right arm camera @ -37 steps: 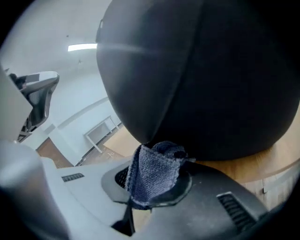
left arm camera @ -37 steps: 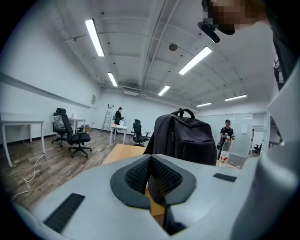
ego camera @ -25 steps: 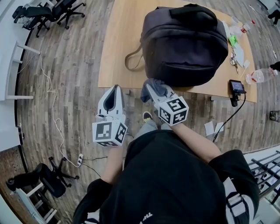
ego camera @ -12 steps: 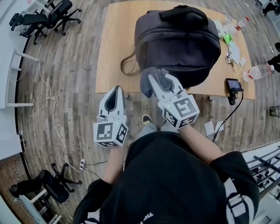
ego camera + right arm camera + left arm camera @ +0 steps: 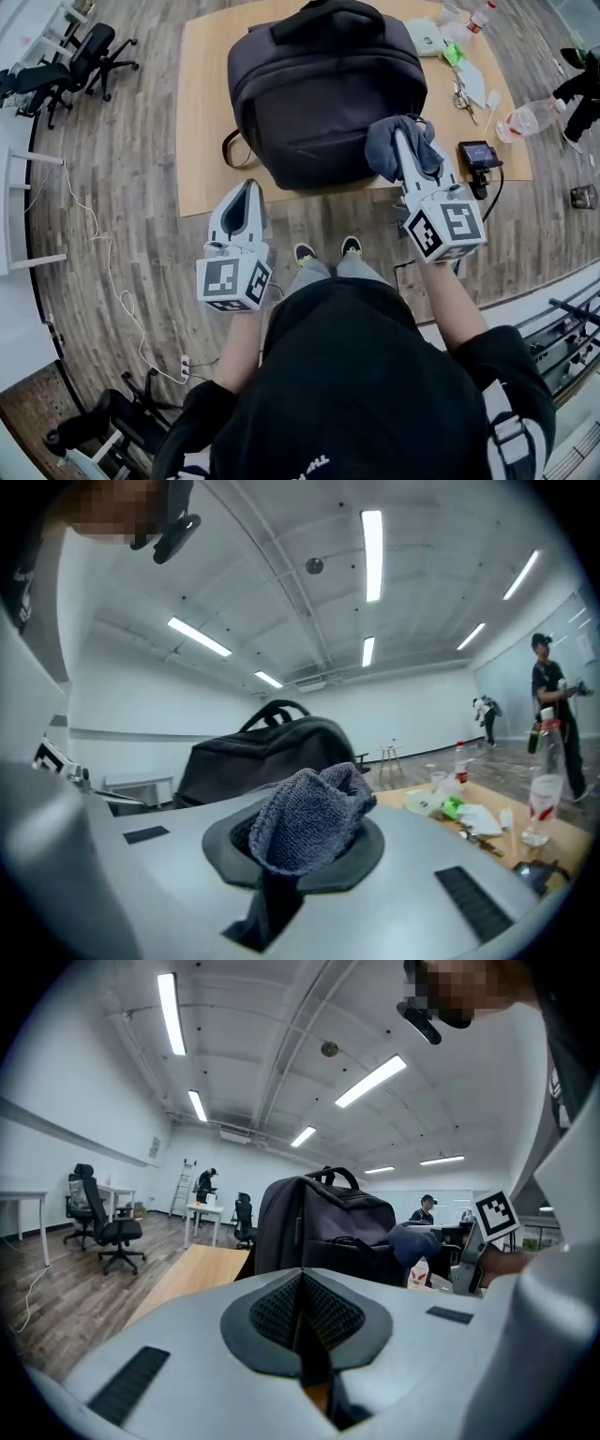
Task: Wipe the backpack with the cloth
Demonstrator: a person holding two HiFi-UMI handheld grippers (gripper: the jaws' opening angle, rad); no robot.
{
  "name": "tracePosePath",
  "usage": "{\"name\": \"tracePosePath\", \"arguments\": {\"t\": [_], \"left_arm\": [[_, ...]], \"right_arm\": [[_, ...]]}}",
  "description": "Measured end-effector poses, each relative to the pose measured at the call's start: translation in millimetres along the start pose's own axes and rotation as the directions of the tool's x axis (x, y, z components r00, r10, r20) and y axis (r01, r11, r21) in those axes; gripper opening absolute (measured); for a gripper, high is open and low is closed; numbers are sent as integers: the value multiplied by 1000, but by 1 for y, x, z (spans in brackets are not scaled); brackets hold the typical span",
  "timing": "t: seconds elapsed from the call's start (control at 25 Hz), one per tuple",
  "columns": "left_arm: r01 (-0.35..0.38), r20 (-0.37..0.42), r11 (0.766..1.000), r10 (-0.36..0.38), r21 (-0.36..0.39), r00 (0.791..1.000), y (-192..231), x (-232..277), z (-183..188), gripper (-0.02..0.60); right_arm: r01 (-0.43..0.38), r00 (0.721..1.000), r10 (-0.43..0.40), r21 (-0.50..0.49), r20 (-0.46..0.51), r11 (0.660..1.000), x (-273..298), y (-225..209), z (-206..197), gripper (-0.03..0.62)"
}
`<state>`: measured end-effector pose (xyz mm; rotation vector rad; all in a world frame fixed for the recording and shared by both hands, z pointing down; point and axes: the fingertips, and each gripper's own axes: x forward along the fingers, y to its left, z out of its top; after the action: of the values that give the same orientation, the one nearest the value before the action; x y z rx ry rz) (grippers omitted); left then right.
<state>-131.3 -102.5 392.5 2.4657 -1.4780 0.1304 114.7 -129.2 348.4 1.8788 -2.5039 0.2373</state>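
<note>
Moved to the backpack's (image 5: 319,94) right side, the right gripper (image 5: 403,142) clamps the grey cloth (image 5: 382,150) and should press it flat; the closed, empty left gripper (image 5: 246,190) could brace the backpack.

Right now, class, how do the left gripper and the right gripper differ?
The right gripper is shut on the cloth; the left gripper is shut on nothing. The right gripper is right of the backpack; the left gripper is near the table edge. Both point toward the backpack.
</note>
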Motion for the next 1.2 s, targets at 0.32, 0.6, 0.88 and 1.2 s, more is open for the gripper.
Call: {"name": "tracePosePath", "arguments": {"t": [0.32,0.6,0.88,1.2], "left_arm": [[50,-9,999,-50,13,999,-33,22,-2,17],[13,2,1000,-13,16,1000,-31,21,1,17],[-82,18,997,82,10,996,-3,-4,5,17],[-180,27,984,180,-5,983,24,-34,6,17]], "right_arm": [[14,999,-19,-185,-26,983,-18,-21,-9,40],[-234,972,228,-158,-55,959,9,58,-26,40],[-410,912,398,-141,-101,901,37,149,-35,40],[-557,818,537,-53,-206,829,56,219,-76,40]]}}
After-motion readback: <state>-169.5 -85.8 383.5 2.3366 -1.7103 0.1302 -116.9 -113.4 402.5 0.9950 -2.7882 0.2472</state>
